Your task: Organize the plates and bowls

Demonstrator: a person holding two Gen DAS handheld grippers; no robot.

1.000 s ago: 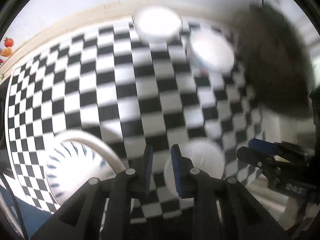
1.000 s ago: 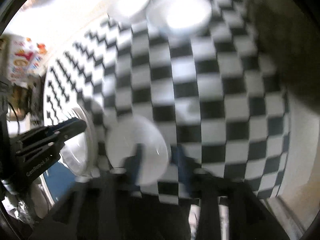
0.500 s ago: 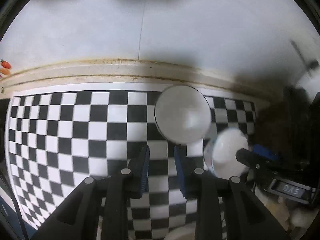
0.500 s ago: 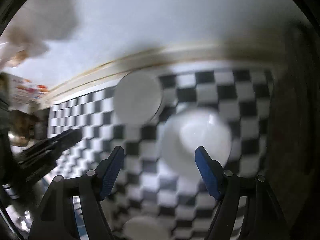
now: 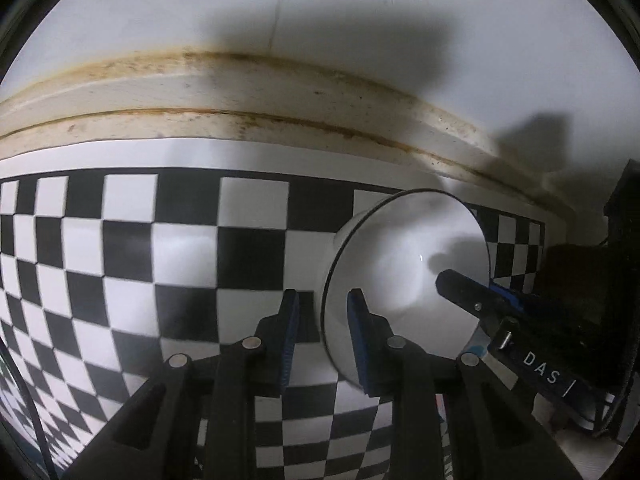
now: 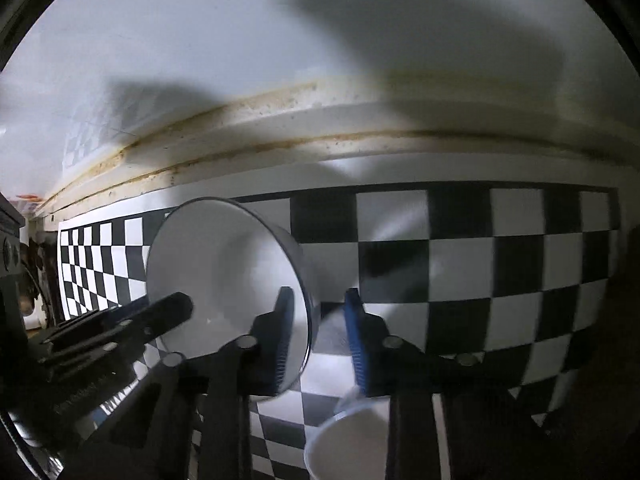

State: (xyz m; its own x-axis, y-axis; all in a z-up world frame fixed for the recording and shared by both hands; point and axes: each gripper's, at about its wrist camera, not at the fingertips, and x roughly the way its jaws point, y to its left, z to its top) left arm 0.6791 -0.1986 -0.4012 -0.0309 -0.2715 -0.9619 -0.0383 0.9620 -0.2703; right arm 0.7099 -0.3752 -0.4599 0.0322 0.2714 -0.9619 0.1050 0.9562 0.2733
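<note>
A white bowl with a thin dark rim point(image 5: 404, 280) is tilted on its side near the wall, its opening turned to the cameras. My left gripper point(image 5: 322, 332) straddles its left rim, one pad inside and one outside, with a gap still showing. My right gripper point(image 6: 316, 332) straddles the bowl's point(image 6: 224, 280) opposite rim the same way. The right gripper's fingertip point(image 5: 460, 286) shows inside the bowl in the left wrist view. A second white dish point(image 6: 348, 440) lies low under the right gripper, blurred.
A black-and-white checkered cloth point(image 5: 120, 248) covers the table. A stained cream ledge point(image 5: 240, 100) and a white wall run along the back. Dark objects point(image 5: 592, 280) stand at the right end.
Both grippers moved forward toward the wall and closed in on the far bowl. The right gripper's jaws narrowed from wide open. The bowl now stands tilted between both grippers.
</note>
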